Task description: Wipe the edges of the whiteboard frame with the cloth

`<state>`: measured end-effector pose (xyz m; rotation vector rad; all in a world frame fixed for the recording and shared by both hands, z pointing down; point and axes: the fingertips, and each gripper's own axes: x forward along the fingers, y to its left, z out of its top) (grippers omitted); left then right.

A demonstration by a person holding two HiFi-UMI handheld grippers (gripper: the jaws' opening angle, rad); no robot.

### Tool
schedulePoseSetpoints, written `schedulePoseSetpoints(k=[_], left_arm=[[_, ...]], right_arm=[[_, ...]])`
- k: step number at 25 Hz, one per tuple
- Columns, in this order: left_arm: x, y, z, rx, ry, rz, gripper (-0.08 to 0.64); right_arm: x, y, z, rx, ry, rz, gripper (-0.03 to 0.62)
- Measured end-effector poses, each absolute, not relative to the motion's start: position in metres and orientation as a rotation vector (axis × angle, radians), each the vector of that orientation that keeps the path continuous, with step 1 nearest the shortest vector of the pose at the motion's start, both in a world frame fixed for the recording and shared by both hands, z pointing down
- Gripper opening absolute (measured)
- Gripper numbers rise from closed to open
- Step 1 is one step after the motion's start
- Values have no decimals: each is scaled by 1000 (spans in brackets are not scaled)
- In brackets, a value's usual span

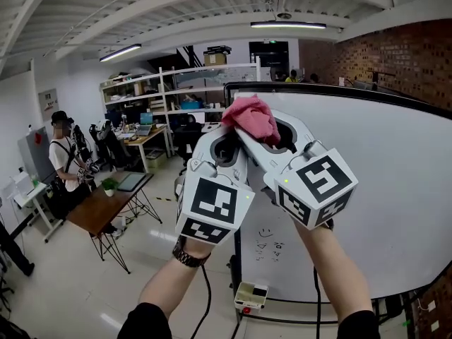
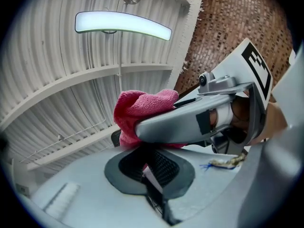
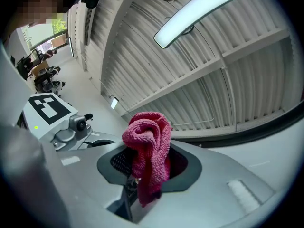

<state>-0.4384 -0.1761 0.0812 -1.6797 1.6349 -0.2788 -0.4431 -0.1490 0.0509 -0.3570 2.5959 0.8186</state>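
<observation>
Right gripper view: nubby pink cloth (image 3: 147, 141) pinched in right tongs (image 3: 141, 169) (left tongs (image 2: 152, 171) clenched, empty).

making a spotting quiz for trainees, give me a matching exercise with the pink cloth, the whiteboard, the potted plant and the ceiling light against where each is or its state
Things:
1. pink terry cloth
2. white whiteboard with black frame
3. small green potted plant
4. long ceiling strip light

Places or states:
a. on the brown table at the left
b. lit, overhead
c. pinched in the right gripper
d. upright, filling the right side of the head view

Pairs: 1-c, 2-d, 3-a, 4-b
</observation>
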Motion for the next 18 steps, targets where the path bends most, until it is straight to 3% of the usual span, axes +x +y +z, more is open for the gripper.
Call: schedulePoseSetpoints(k=[18], left_arm=[[-264, -218, 56, -1835, 1295, -205, -3]], right_arm=[[-276, -191, 23, -786, 2492, 906, 126]])
